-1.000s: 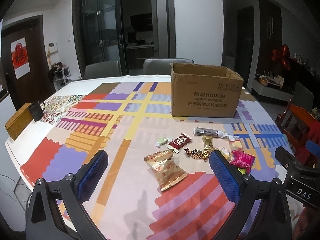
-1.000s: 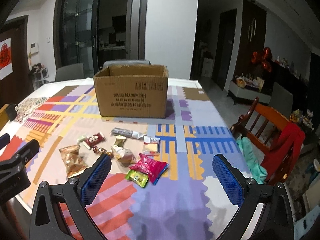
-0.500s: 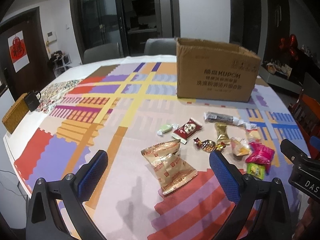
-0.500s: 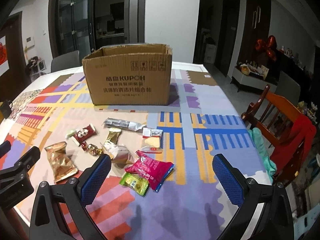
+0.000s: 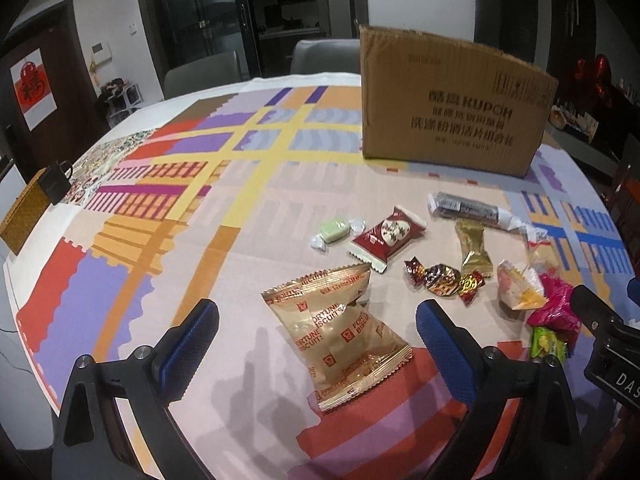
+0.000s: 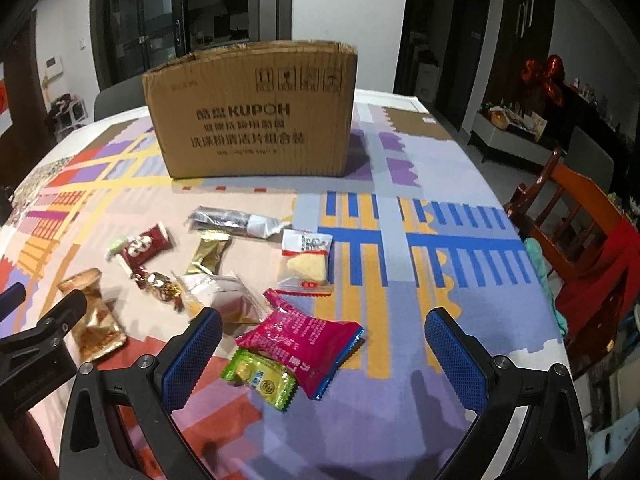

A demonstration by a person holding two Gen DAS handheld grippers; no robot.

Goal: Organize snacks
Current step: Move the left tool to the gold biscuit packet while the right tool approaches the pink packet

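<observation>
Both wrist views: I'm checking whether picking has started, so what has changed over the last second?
Both grippers came forward and down toward the snacks: the left gripper now frames the gold biscuit packet, the right gripper the pink packet. Jaws stayed open; nothing grasped. Snacks and cardboard box stayed put.

You're in a home dining room: a round table (image 5: 120,184) under a patchwork cloth, grey chairs (image 5: 204,72) on the far side, glass doors (image 6: 160,20) behind, a red wooden chair (image 6: 576,216) right.
</observation>
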